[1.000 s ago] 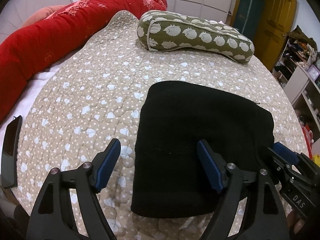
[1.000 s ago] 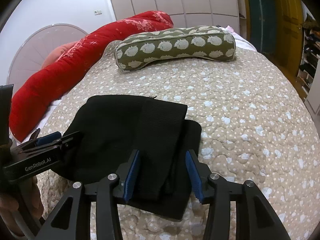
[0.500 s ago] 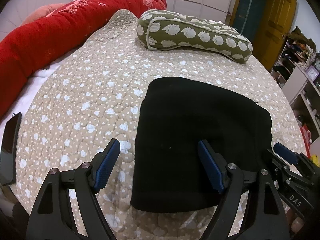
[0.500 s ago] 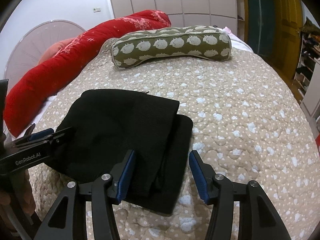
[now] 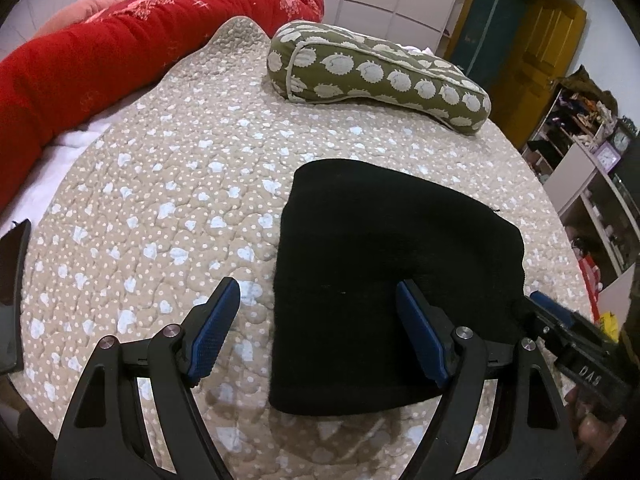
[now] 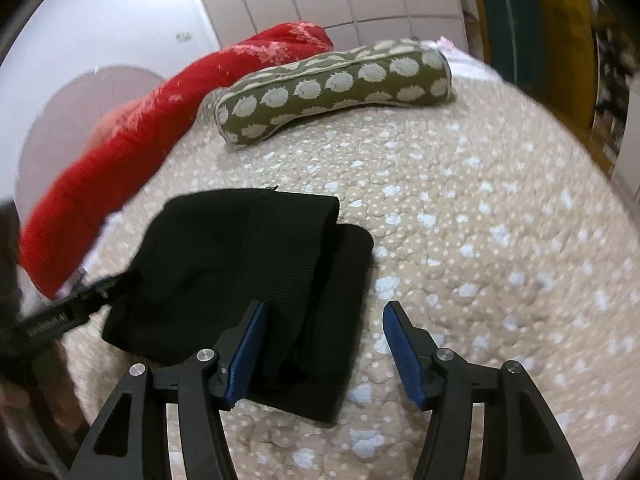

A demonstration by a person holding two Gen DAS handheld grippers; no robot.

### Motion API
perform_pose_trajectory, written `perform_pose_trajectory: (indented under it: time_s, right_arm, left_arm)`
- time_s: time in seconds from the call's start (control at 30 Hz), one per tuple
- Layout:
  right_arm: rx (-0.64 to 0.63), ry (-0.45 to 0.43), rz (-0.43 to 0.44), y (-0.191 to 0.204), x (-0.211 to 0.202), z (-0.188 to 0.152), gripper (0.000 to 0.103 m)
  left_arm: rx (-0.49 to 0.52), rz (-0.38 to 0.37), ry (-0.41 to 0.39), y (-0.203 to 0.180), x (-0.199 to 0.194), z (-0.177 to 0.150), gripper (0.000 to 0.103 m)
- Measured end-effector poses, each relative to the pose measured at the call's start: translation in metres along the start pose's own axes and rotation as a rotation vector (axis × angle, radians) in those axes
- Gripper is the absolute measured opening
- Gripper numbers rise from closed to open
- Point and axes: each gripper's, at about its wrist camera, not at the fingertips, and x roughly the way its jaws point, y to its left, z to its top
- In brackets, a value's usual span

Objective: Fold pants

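Pants (image 5: 384, 272), one folded bundle

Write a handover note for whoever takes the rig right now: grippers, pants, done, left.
Left gripper: open, holding nothing, jaws straddling the left edge of the pants.
Right gripper: open, holding nothing, at the pants' right edge.
Pants: black, folded into a compact stack on the beige quilt near the front of the bed. From the right wrist view the upper layer sits offset, so a lower layer shows along the right side. Green bolster and red pillow lie well behind, apart from the pants.
Done: the folds appear made, both grippers released.
Left: probably only squaring up the offset edge, if wanted.
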Motion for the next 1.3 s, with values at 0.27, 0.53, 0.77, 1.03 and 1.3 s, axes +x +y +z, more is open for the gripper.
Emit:
perform_pose_trajectory:
  time_s: [0.27, 0.53, 0.77, 1.03, 1.3]
  right_arm:
    - [0.082, 0.035, 0.117, -0.005, 0.013, 0.002, 0.059]
    - [0.12, 0.049, 0.164, -0.008, 0.026, 0.007, 0.064]
    - [0.145, 0.046, 0.195, -0.012, 0.034, 0.01, 0.066]
    - [0.136, 0.03, 0.197, -0.012, 0.037, 0.01, 0.071]
    - [0.086, 0.024, 0.157, 0.0, 0.041, 0.01, 0.08]
  left_arm:
    - [-0.023, -0.039, 0.027, 0.006, 0.013, 0.001, 0.081]
    - [-0.036, -0.056, 0.03, 0.011, 0.022, 0.005, 0.087]
    - [-0.052, -0.06, 0.029, 0.016, 0.029, 0.007, 0.099]
    - [-0.093, -0.087, 0.038, 0.023, 0.036, 0.006, 0.102]
    - [-0.094, -0.092, 0.033, 0.021, 0.039, 0.006, 0.102]
